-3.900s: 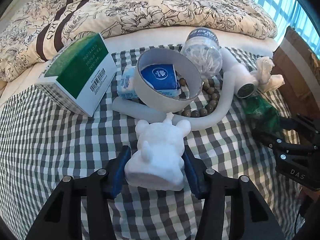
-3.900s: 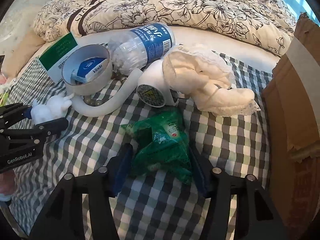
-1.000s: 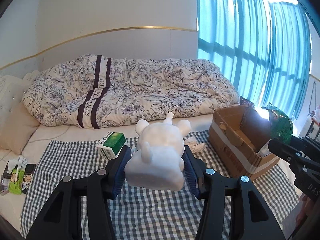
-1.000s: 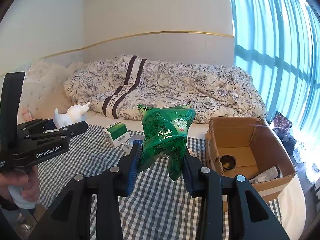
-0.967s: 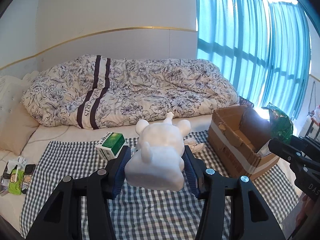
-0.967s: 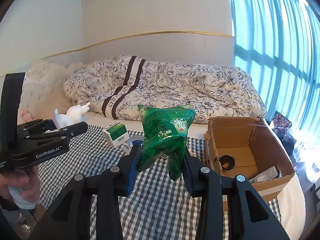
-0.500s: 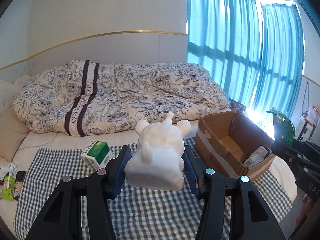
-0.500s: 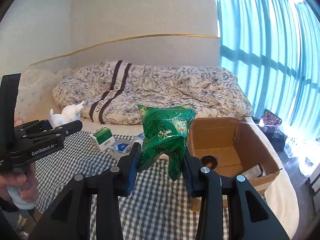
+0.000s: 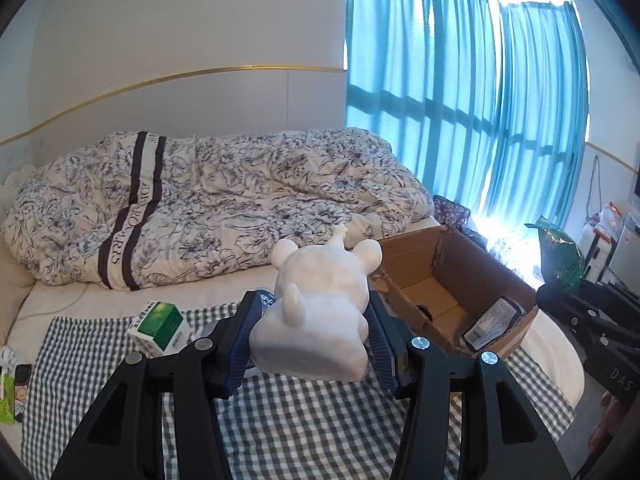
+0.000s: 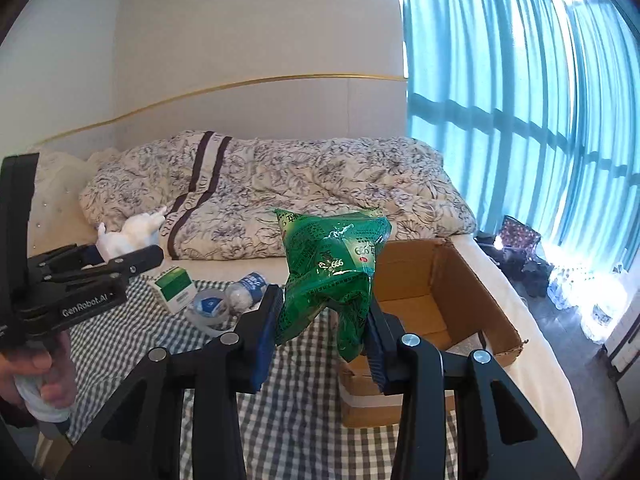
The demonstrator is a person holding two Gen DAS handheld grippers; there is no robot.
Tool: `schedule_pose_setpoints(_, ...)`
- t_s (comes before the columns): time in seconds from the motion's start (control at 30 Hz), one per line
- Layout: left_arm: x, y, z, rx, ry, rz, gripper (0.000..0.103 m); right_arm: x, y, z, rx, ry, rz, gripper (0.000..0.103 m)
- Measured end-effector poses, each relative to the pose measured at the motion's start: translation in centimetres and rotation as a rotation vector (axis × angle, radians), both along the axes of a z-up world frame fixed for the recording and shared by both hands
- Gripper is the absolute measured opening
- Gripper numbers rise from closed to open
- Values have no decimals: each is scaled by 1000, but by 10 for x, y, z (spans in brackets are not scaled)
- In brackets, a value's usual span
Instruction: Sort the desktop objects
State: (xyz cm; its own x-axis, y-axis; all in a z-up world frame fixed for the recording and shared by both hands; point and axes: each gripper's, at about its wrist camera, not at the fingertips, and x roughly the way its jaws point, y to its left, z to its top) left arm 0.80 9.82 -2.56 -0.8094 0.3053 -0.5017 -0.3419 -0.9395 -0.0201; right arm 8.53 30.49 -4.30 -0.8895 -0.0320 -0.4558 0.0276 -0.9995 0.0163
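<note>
Both hands have swung toward the cardboard box since a second ago, so it now sits nearer the middle of each view and the green-topped carton has slid to the left. The left gripper holds the white animal figure in the air above the checked cloth, its jaws closed on the two flanks. The figure looks hard, smooth and perhaps brittle, so I judge the broad body the right place to hold, not the ears. The right gripper has its jaws closed on the lower part of the green snack bag, which is light, puffy and slippery; it can slip or be crushed. Only the right wrist view shows the water bottle, the tape roll and the person's hand. Only the left wrist view shows a dark packet inside the box.
</note>
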Motion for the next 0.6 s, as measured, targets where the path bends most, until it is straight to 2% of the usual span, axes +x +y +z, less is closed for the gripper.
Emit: schedule_pose_setpoints(0.6,-28,55,-6,-7,-22,-93,53,-22,35,-3,18,-28,-68,38)
